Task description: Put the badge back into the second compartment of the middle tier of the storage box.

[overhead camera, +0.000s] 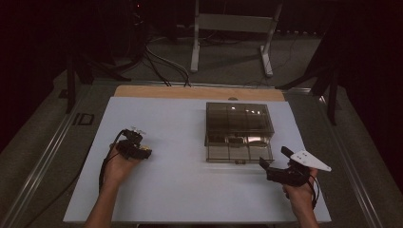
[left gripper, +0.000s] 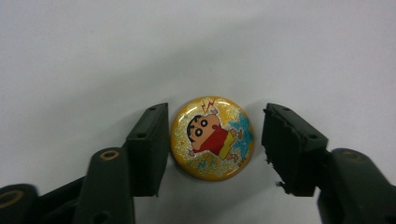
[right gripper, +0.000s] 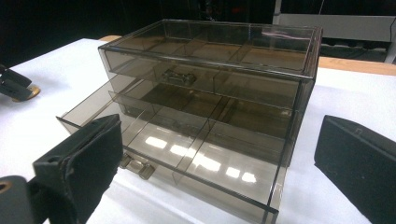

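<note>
A round gold badge [left gripper: 212, 138] with a cartoon boy lies flat on the white table, between the jaws of my left gripper [left gripper: 217, 114]. The left jaw sits right at the badge's rim and a narrow gap shows on the right side, so this gripper is open. In the high view the left gripper [overhead camera: 135, 142] is at the table's left. A smoky clear drawer box [overhead camera: 240, 123] stands right of centre with its lower drawer [overhead camera: 237, 153] pulled out. My right gripper [overhead camera: 274, 158] stands open and empty just in front of that drawer [right gripper: 187, 158].
The white tabletop [overhead camera: 180, 190] has bare room in the middle and along the front. A wooden strip [overhead camera: 190, 91] runs along its far edge. Beyond it are floor cables [overhead camera: 161, 66] and a white stand's legs [overhead camera: 195, 47].
</note>
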Available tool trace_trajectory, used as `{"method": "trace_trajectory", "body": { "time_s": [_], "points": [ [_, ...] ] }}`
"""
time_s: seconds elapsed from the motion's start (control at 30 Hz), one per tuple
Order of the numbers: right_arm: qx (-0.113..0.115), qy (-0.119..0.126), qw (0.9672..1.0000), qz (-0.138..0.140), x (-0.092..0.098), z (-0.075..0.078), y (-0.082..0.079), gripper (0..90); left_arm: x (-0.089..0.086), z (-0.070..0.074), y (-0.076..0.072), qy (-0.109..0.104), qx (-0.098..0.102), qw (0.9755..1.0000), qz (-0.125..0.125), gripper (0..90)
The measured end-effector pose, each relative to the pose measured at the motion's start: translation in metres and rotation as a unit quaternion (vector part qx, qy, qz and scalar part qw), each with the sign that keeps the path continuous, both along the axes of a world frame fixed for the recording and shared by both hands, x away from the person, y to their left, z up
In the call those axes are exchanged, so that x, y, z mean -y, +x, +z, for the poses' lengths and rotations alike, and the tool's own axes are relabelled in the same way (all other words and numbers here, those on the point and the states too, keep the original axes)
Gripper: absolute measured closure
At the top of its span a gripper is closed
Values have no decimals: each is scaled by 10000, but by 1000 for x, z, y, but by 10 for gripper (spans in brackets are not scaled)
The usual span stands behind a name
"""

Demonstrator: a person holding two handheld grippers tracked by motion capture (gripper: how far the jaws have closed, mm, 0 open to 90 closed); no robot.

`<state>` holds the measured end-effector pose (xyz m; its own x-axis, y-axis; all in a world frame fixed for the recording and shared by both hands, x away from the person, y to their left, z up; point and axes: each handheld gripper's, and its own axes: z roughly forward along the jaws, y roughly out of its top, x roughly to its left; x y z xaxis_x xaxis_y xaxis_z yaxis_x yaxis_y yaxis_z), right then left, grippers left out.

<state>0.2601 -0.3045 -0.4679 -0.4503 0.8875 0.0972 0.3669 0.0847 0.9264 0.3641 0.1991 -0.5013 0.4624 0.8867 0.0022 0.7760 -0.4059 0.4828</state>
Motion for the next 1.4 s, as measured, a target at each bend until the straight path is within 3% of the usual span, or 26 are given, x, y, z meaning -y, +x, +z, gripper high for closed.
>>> {"method": "trace_trajectory", "body": {
  "time_s": [0.47, 0.73, 1.03, 1.4],
  "points": [
    [-9, 9, 10000, 26, -2, -1, -1, 9, 0, -2, 1, -4, -64, 10000, -18, 471],
    [-14, 2, 10000, 36, -3, -1, -1, 9, 2, -4, -1, 50, 5, 10000, -1, 474],
    [-19, 40, 10000, 10, -2, -1, -1, 29, -2, -4, -1, -82, 6, 10000, -45, 485],
    [-3, 86, 10000, -28, 0, 0, -1, 43, -2, -2, 1, -82, -65, 9999, -74, 485]
  ]
}}
